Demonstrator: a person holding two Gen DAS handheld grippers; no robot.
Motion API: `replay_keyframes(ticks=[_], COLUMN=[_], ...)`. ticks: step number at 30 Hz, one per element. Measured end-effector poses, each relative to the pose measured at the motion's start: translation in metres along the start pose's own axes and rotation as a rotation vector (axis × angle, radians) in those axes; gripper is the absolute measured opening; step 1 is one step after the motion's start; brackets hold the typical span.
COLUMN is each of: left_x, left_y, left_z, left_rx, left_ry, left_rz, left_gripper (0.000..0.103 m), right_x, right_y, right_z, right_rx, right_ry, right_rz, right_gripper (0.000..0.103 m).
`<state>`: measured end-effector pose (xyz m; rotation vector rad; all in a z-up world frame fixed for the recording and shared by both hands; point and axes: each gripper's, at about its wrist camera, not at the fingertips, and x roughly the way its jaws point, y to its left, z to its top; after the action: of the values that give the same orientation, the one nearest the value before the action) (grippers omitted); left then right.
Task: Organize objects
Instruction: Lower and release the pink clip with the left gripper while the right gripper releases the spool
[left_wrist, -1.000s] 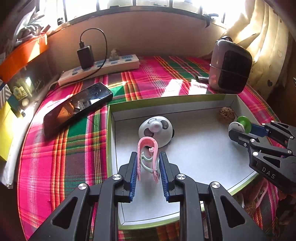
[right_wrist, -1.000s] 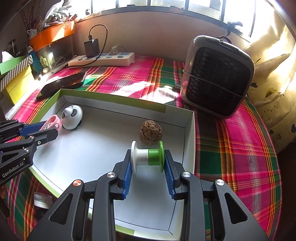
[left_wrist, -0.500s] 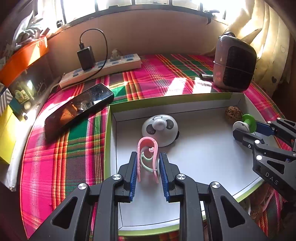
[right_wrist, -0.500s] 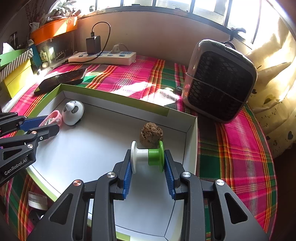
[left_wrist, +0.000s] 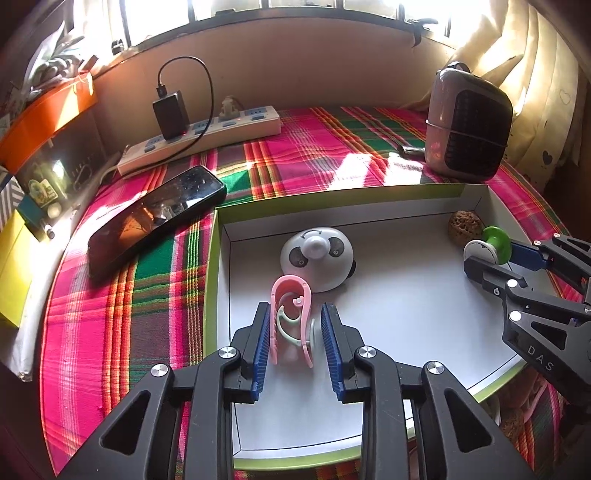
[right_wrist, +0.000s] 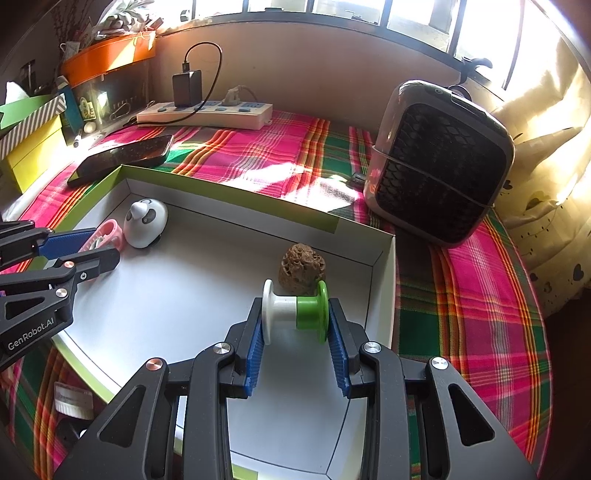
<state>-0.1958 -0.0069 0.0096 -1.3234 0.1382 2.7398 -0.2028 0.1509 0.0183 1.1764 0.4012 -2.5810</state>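
Left wrist view, left tool parted around pink clip, right tool clamping white-green spool.

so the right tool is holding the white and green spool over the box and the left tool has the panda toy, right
Not quite. The left tool has the pink clip, not the panda toy, which sits in the box; the left wrist view shows it. The right tool does hold the spool.

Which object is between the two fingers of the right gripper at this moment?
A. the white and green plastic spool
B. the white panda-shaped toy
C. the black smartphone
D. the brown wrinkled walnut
A: in the right wrist view the right gripper has its blue pads on both flanges of the white and green plastic spool, above the floor of the shallow white box with green rim.
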Motion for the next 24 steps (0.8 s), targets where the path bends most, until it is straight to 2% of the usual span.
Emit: replay_keyframes(ticks=[8,12,24], left_x=[-0.0005,-0.0008,-0.0017], left_y=[-0.0016,-0.0013,-0.001], left_z=[0.0009,0.0011,0.0019], left_rx=[0.001,-0.007,-0.017], left_ry=[0.001,0.002,0.004], left_rz=[-0.006,-0.015,-0.029], left_gripper=[0.036,0.038,0.043], right_x=[0.0002,-0.0016,-0.0021], right_y=[0.0007,0.0012,0.0017], right_z=[0.0004,0.001,0.0004], right_rx=[-0.002,-0.003,-0.005], right_ry=[-0.004,-0.013,-0.016], right_rz=[0.0,0.0,-0.001], right_gripper=[0.033,0.041,0.045])
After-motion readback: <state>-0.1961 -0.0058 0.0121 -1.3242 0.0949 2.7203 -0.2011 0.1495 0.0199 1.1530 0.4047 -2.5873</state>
